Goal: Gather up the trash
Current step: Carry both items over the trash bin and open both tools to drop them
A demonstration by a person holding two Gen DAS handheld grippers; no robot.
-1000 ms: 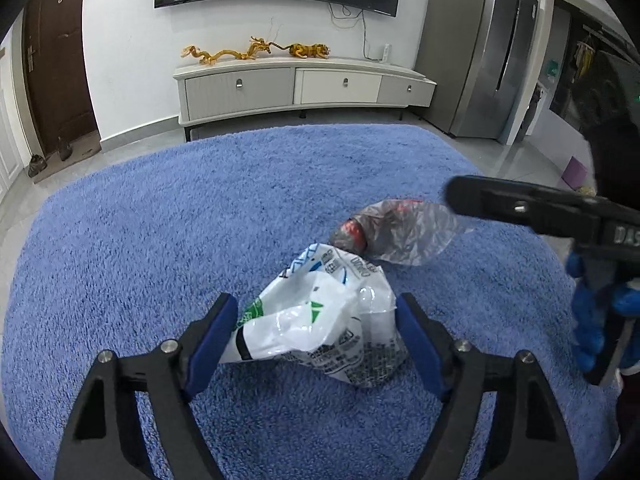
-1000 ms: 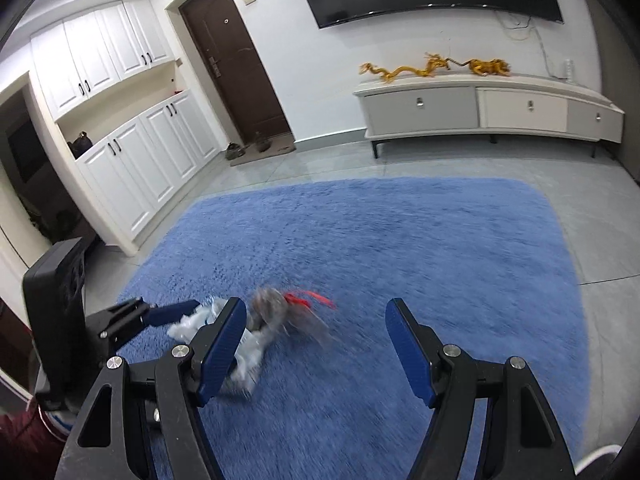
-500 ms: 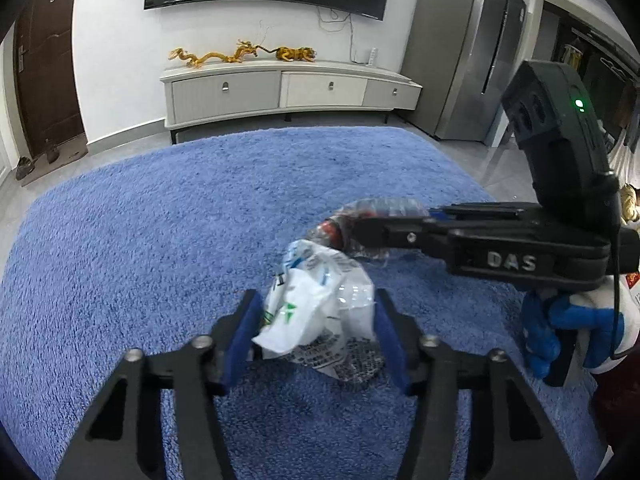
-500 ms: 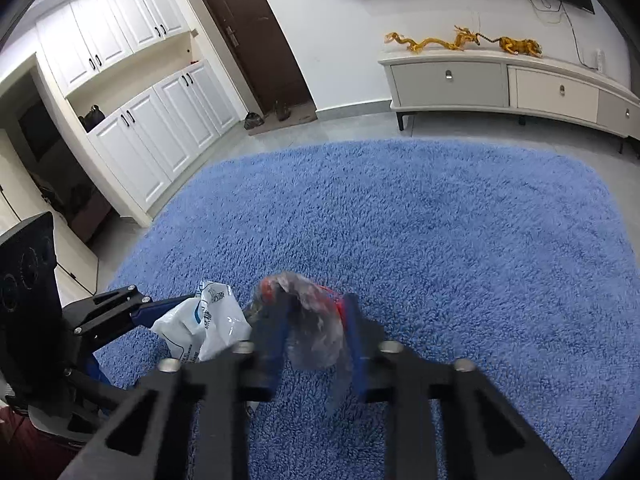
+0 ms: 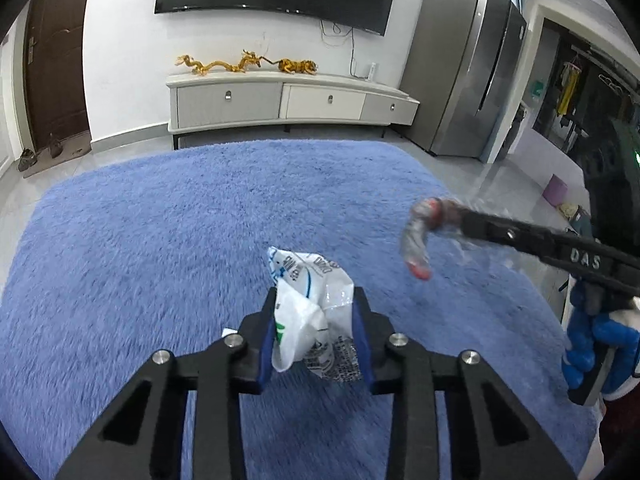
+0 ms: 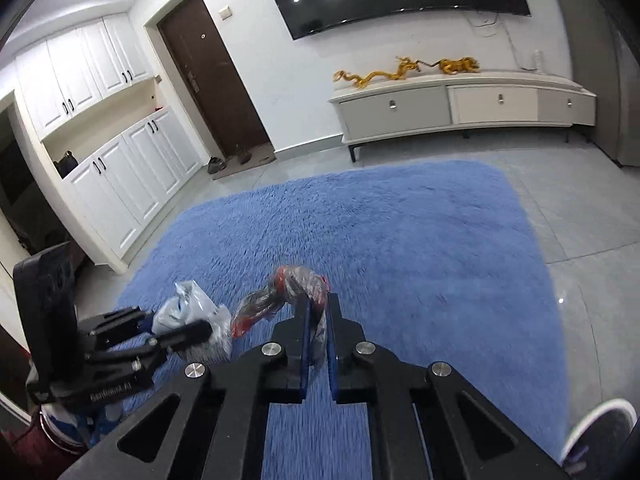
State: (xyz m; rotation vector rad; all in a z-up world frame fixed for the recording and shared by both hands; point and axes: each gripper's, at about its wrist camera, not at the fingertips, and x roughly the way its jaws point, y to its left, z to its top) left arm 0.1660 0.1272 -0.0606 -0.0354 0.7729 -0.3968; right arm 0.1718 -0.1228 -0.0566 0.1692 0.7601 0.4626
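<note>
My left gripper [image 5: 316, 320] is shut on a crumpled white plastic wrapper [image 5: 312, 320] with blue and green print, held above the blue rug [image 5: 160, 260]. My right gripper [image 6: 318, 320] is shut on a clear wrapper with red print [image 6: 296, 284], also lifted off the rug. In the left wrist view the right gripper [image 5: 460, 220] reaches in from the right with the clear wrapper [image 5: 418, 240] hanging from its tip. In the right wrist view the left gripper [image 6: 180, 330] shows at lower left with the white wrapper [image 6: 192, 312].
A grey and white TV cabinet [image 5: 280, 100] stands against the far wall beyond the rug. A tall grey fridge [image 5: 472, 80] is at the right. White cupboards [image 6: 120, 176] and a brown door [image 6: 212, 80] line the left wall. A shoe [image 6: 600, 428] is at lower right.
Both grippers closed on their wrappers and lifted them off the rug. The right gripper with the clear wrapper moved away to the right of the left gripper.
</note>
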